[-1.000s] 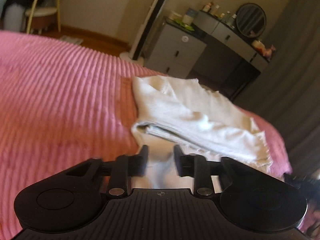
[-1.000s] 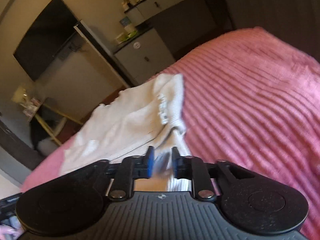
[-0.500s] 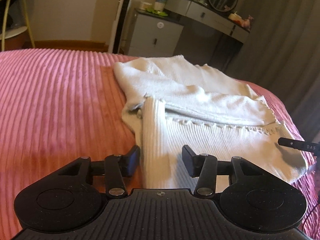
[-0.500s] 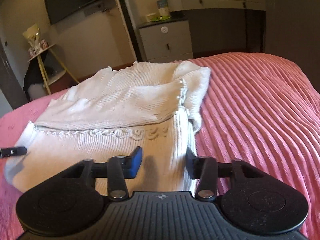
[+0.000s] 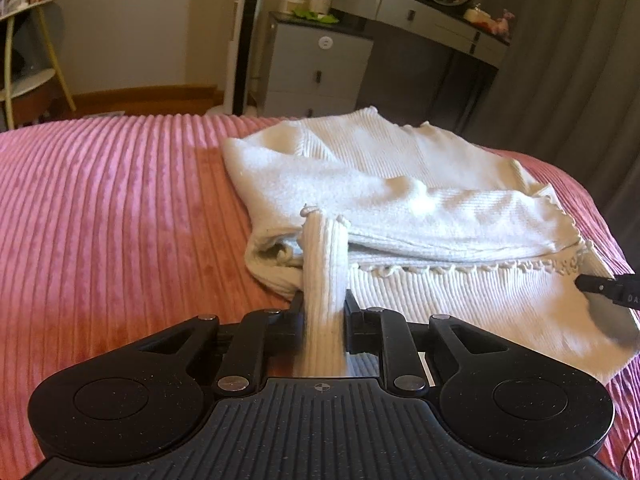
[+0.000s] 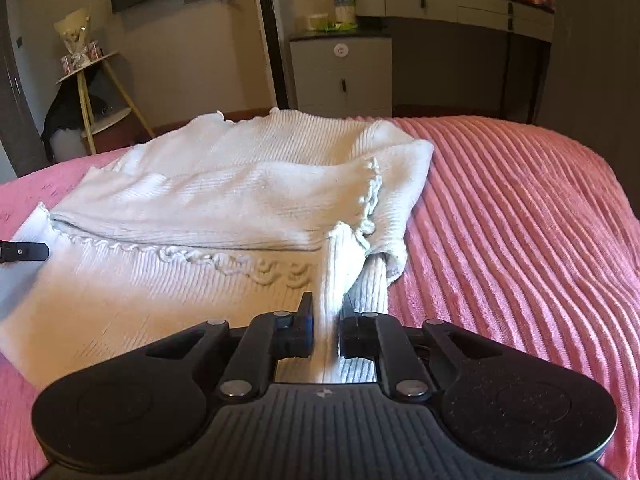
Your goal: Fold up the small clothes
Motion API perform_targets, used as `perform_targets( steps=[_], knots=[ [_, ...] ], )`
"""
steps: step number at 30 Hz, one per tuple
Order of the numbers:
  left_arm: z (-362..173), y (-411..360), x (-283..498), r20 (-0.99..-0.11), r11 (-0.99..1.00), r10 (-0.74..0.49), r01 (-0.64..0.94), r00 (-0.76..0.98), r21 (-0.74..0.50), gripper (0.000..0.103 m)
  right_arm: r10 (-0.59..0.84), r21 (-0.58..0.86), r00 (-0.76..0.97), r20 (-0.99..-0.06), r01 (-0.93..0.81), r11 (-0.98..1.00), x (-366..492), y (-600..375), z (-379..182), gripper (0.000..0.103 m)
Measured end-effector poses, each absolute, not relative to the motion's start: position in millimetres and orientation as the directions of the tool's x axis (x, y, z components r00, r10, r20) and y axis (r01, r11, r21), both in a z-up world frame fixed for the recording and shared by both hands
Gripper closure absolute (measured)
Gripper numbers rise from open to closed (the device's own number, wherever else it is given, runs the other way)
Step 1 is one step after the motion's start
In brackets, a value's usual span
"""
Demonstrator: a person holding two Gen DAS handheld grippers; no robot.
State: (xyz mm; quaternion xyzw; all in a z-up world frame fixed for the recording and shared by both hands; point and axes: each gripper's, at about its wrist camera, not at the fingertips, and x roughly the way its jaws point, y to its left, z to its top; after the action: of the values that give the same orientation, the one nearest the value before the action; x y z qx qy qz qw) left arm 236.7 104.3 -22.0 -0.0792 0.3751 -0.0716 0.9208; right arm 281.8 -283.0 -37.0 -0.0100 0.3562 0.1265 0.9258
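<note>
A white ribbed knit sweater (image 5: pixel 400 208) lies partly folded on a pink corduroy bedspread (image 5: pixel 100 208). Both grippers, open over the near hem half a second ago, have just been closing and now pinch it. The left gripper (image 5: pixel 323 308) holds a raised ridge of ribbed fabric at the hem's left corner; the right gripper (image 6: pixel 325 320) clamps the right corner beside the scalloped trim. With both corners secured, the hem looks ready to be lifted and carried over for the next fold.

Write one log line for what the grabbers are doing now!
left gripper: shut on sweater hem | right gripper: shut on sweater hem | bedspread: under sweater
</note>
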Motion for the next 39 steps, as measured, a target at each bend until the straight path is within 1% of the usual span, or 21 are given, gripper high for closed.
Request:
perform_targets(
  steps=[3, 6, 9, 12, 14, 16, 18, 20, 23, 25, 27, 31, 36, 39],
  knots=[
    [-16.2, 104.1, 228.8, -0.671, 0.982, -0.168, 0.066, 0.722, -0.174, 0.089, 0.269, 0.109, 0.735, -0.623, -0.259, 0.960, 269.4, -285.7, -29.1, 0.096],
    [-6.1, 103.0, 213.5, -0.642, 0.985, -0.161, 0.080, 0.750, -0.154, 0.090, 0.295, 0.110, 0.756, -0.584, -0.286, 0.952, 252.4, -285.8, -18.9, 0.096],
    [4.7, 98.1, 201.5, -0.621, 0.989, -0.144, 0.100, 0.771, -0.105, 0.090, 0.312, 0.095, 0.776, -0.548, -0.312, 0.945, 239.4, -284.4, -7.8, 0.096],
    [10.5, 95.4, 193.6, -0.612, 0.995, -0.102, 0.092, 0.785, -0.047, 0.093, 0.320, 0.094, 0.781, -0.537, -0.322, 0.942, 234.9, -283.7, -0.1, 0.096],
    [11.0, 97.6, 190.7, -0.618, 0.996, -0.090, 0.084, 0.781, -0.039, 0.092, 0.327, 0.083, 0.780, -0.533, -0.337, 0.938, 233.8, -282.0, 2.3, 0.096],
    [8.3, 102.4, 189.0, -0.626, 0.995, -0.097, 0.076, 0.774, -0.060, 0.092, 0.330, 0.068, 0.778, -0.535, -0.349, 0.935, 232.9, -279.2, 2.3, 0.096],
    [8.9, 110.9, 187.4, -0.627, 0.990, -0.131, 0.064, 0.768, -0.128, 0.093, 0.333, 0.064, 0.773, -0.540, -0.357, 0.932, 233.8, -276.8, 1.3, 0.096],
    [15.3, 118.1, 185.8, -0.604, 0.980, -0.162, 0.055, 0.781, -0.191, 0.093, 0.325, 0.048, 0.774, -0.543, -0.358, 0.932, 234.9, -273.2, 2.2, 0.096],
    [35.4, 122.1, 187.6, -0.543, 0.971, -0.184, 0.067, 0.820, -0.227, 0.093, 0.313, 0.018, 0.804, -0.505, -0.353, 0.936, 239.6, -271.4, 11.8, 0.096],
    [50.9, 123.6, 197.6, -0.507, 0.970, -0.187, 0.079, 0.842, -0.228, 0.093, 0.294, -0.004, 0.831, -0.473, -0.336, 0.942, 250.2, -269.9, 21.4, 0.097],
    [64.2, 121.8, 215.5, -0.472, 0.977, -0.167, 0.082, 0.866, -0.196, 0.093, 0.255, -0.038, 0.862, -0.438, -0.302, 0.953, 270.0, -267.1, 30.5, 0.097],
    [77.4, 117.3, 268.5, -0.438, 0.986, -0.127, 0.065, 0.890, -0.153, 0.093, 0.164, -0.110, 0.900, -0.403, -0.226, 0.968, 318.2, -255.7, 37.3, 0.097],
    [66.2, 105.0, 333.8, -0.441, 0.996, -0.070, 0.037, 0.895, -0.081, 0.093, 0.074, -0.166, 0.908, -0.412, -0.155, 0.974, 389.1, -244.4, 28.8, 0.097],
    [50.7, 99.7, 367.5, -0.467, 0.999, -0.042, 0.022, 0.883, -0.047, 0.093, 0.020, -0.206, 0.905, -0.426, -0.119, 0.971, 424.0, -237.0, 14.9, 0.097]
  ],
)
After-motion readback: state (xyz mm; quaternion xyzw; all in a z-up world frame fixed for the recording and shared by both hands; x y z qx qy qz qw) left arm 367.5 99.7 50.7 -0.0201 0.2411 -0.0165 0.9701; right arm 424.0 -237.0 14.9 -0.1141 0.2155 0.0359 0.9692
